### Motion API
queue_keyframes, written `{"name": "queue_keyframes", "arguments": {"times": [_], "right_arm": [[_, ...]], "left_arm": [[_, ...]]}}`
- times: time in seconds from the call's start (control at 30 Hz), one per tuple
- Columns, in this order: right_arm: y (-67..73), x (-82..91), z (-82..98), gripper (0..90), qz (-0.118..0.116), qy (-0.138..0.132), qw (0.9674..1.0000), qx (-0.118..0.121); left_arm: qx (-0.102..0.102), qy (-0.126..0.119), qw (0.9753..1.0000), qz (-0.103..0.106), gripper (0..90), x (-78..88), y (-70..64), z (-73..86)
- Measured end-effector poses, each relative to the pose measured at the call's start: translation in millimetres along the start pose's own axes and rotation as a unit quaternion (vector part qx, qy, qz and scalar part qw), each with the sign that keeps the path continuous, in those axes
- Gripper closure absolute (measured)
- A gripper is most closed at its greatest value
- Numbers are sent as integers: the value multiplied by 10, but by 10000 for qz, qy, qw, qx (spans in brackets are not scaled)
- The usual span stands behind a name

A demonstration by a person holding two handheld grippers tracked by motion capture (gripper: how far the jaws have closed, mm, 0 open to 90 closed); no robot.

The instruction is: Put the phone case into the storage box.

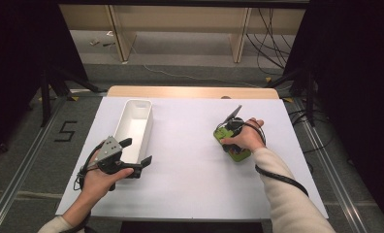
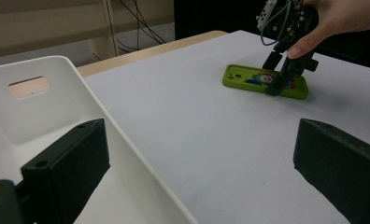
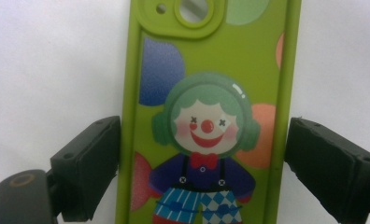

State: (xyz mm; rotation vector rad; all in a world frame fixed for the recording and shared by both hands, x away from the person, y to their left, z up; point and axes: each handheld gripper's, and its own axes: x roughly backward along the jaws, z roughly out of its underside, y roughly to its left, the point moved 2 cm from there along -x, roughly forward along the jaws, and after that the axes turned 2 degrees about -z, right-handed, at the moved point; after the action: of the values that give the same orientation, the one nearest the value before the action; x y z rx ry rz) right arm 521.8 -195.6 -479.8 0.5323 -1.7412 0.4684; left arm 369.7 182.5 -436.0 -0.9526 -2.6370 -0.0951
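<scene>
While the work stands at the grasping stage, the three views read as follows.

High view: the green phone case (image 1: pixel 232 143) lies flat on the white bench (image 1: pixel 190 184), right of centre; the right hand-held gripper (image 1: pixel 232 141) is down on top of it, held in the person's right hand (image 1: pixel 246 137). The white bin (image 1: pixel 133 127) stands well apart at the left, long side running away from the person. The left hand-held gripper (image 1: pixel 136 152) hovers at the bin's near end, jaws spread and holding nothing.

Left gripper view: its two black jaws stand wide apart, one over the bin's inside, the other over bare bench. Farther off, the right hand-held gripper straddles the case.

Right gripper view: the clown-printed case lies between the jaws, camera cut-out at the far end. Both jaws stand just beside the long edges, parted, with slivers of bench showing; no grip yet.

Progress: judged early. The case is not lifted and the bin looks empty.

Left to do: probably closing on the case, lifting it, carrying it to the bin.
</scene>
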Motion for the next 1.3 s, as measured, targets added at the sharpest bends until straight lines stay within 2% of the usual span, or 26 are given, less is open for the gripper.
{"name": "queue_keyframes", "arguments": {"times": [0.33, 0.67, 1.3], "right_arm": [[-4, -19, -26, 126, 14, 131, 9999, -7], [-14, -22, -22, 151, -66, 122, 9999, -75], [-6, -11, -30, 165, -54, 201, 9995, -218]], "left_arm": [[5, 2, 10000, 4, 29, -1, 0, 2], [-1, 6, 10000, 1, 30, -4, -3, 3], [-5, 4, 10000, -2, 30, -3, -2, 2]]}}
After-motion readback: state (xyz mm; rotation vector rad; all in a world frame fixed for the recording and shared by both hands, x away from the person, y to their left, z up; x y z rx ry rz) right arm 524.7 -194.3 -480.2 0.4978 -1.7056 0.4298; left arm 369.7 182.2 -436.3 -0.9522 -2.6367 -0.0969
